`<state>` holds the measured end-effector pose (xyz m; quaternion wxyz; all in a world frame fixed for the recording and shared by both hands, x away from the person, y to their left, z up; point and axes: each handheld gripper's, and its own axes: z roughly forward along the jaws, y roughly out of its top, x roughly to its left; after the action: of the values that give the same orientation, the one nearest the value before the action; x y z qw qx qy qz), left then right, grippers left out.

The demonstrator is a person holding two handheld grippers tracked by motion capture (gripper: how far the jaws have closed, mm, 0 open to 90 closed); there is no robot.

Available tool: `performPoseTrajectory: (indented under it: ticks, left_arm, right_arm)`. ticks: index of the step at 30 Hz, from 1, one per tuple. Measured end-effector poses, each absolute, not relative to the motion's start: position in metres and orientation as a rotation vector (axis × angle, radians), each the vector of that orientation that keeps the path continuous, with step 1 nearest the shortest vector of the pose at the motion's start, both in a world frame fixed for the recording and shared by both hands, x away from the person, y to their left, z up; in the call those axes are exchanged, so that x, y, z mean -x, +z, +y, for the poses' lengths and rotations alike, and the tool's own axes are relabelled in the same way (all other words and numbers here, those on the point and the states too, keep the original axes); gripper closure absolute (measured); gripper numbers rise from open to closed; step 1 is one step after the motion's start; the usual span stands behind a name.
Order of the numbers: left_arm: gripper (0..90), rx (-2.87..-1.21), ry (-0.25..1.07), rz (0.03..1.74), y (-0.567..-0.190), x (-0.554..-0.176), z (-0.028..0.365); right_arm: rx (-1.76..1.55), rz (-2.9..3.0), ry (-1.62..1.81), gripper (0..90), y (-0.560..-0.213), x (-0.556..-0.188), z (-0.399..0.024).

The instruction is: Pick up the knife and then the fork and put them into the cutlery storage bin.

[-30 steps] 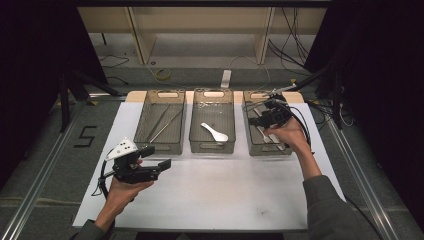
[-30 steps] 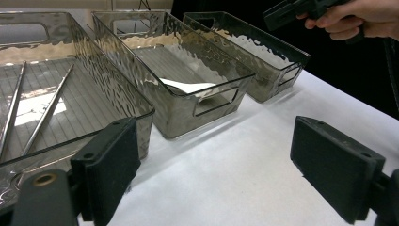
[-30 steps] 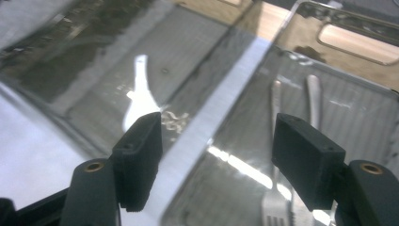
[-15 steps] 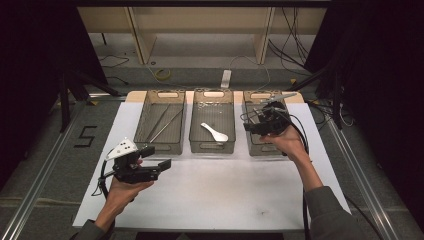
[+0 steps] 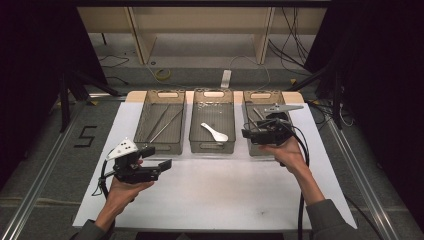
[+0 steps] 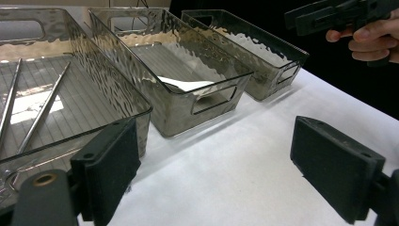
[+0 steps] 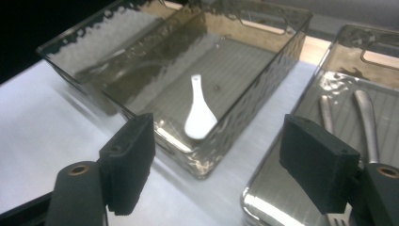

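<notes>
right gripper — jaws just been opening, nothing between them | over right bin, right of centre | white spoon in middle bin, centre, just left of jaws | left gripper — released, lower left

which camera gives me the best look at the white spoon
The right gripper view: the spoon lies whole and close in the middle bin, bowl toward the camera, between the open jaws. The high view shows it whole but small. The left gripper view catches just a white patch through the bin's rippled wall.
</notes>
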<state>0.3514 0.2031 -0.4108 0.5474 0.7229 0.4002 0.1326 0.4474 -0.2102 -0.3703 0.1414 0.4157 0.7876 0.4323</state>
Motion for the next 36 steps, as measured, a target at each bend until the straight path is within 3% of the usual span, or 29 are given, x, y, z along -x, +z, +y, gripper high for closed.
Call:
performPoseTrajectory:
  ticks: [36]
  left_arm:
    - [15.4,-1.729,0.293,0.937,-0.411,-0.352,0.202]
  right_arm:
    - [-1.103,2.197,1.449,25.4,-0.396,-0.376,-0.217]
